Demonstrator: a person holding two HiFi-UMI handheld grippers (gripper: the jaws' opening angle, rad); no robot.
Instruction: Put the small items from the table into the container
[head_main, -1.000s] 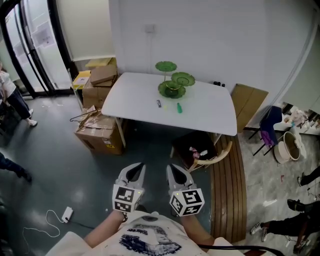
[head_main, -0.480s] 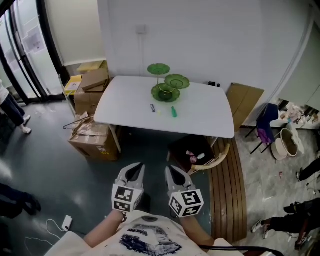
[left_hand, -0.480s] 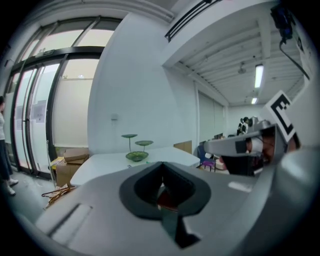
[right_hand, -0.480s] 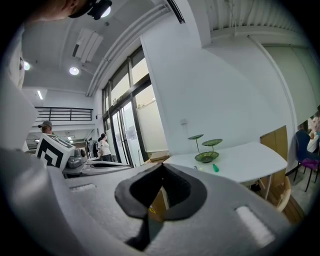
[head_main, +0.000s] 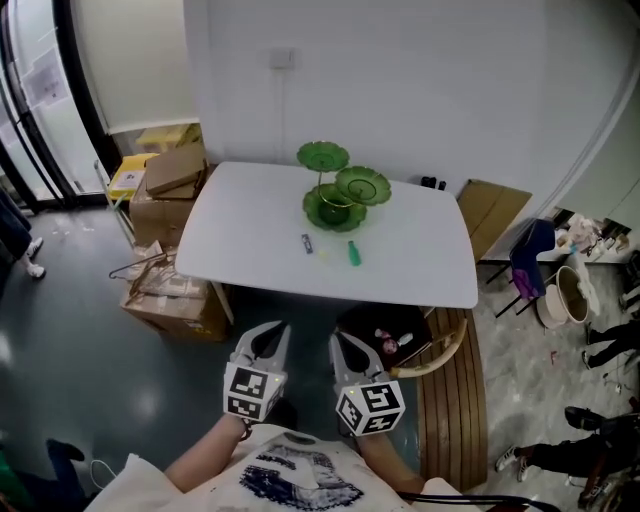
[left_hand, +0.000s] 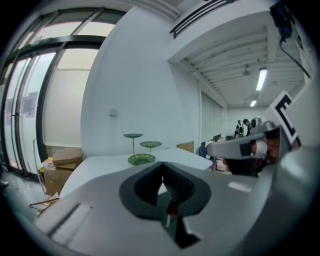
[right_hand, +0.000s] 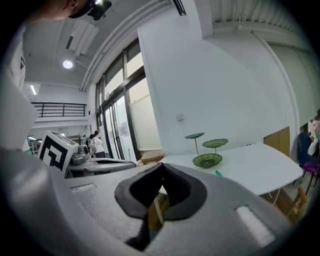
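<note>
left tongs (head_main: 271, 332): jaws pressed together, empty | right tongs (head_main: 346, 341): jaws pressed together, empty | green three-tier dish stand (head_main: 338, 192): on white rounded bench (head_main: 240, 240) | small green stick (head_main: 353, 253), small dark piece (head_main: 306, 242): just beside the stand's near side | both tongs: well short of the stand

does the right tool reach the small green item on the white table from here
Probably not yet: the right tool hangs short of the white table, and the small green item lies farther in.

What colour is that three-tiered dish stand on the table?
Green. The dish stand shows best in the head view.
</note>
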